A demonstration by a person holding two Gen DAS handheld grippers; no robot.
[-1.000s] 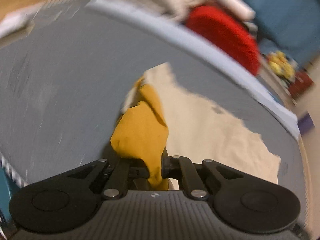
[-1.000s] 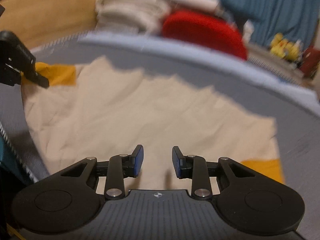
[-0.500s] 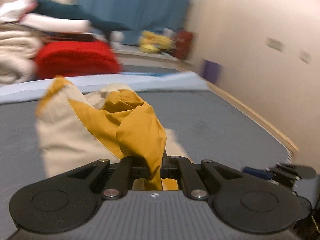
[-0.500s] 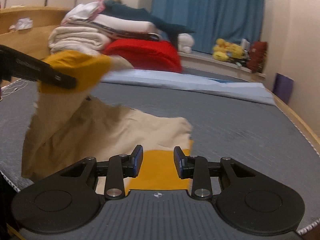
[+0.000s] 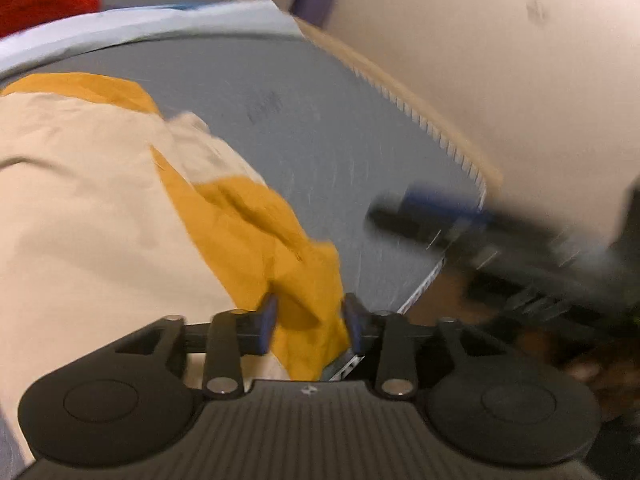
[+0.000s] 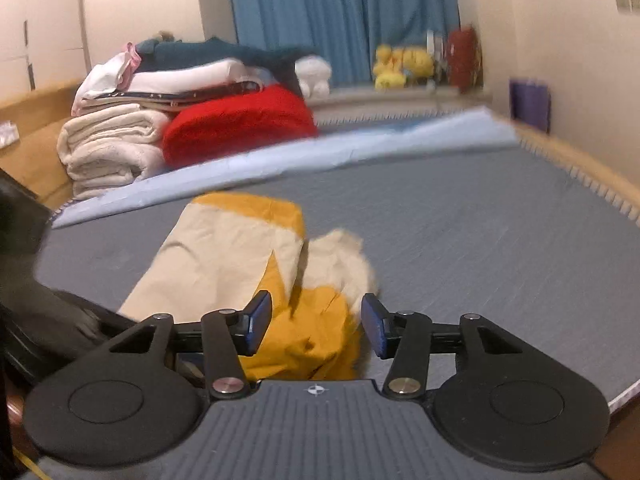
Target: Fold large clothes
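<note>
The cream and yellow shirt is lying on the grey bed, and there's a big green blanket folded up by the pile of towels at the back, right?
Almost. The cream and yellow shirt does lie on the grey bed, but the folded blanket beside the pile of towels is red, not green. The right wrist view shows it clearly.

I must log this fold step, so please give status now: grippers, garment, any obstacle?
Left hand-held gripper open, just released mustard sleeve. Right hand-held gripper open, empty. Beige garment folded on grey mattress. No obstacle.
</note>
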